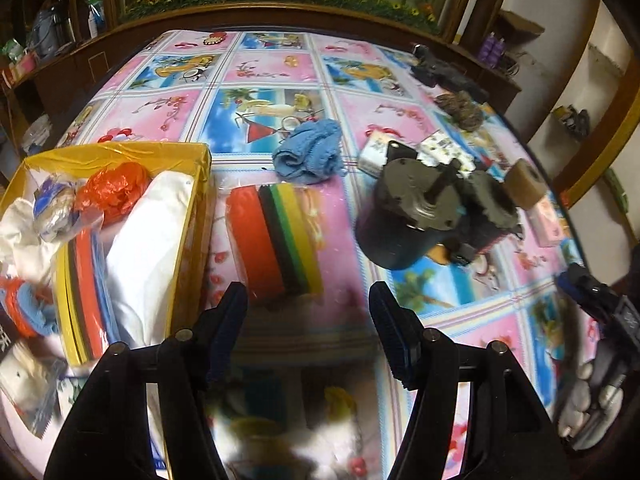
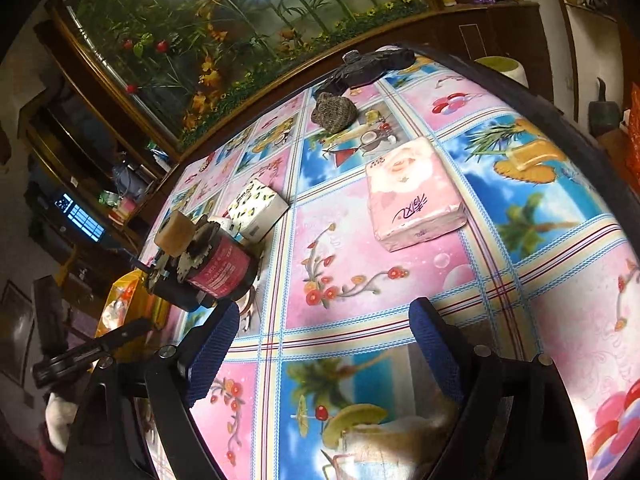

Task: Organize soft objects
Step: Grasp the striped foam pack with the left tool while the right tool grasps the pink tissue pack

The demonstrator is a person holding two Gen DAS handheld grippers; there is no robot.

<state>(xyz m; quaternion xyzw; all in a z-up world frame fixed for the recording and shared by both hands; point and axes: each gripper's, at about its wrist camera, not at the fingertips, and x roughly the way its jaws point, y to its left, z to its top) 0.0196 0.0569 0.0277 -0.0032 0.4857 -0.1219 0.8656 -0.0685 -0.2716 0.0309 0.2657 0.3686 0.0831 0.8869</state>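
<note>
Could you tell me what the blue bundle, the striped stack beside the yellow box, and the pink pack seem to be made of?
Blue bundle: soft knitted or terry cloth, matte, with a ribbed, crumpled look.
Striped stack: probably foam sponges in layered colours, in shiny clear wrap.
Pink pack: likely paper tissues in glossy printed plastic film.

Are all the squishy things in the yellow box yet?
Not yet. The yellow box already holds a white cloth, an orange bag and sponges. Both grippers are open and empty; the left gripper faces the sponge pack. The blue towel and pink tissue pack wait on the table.
</note>
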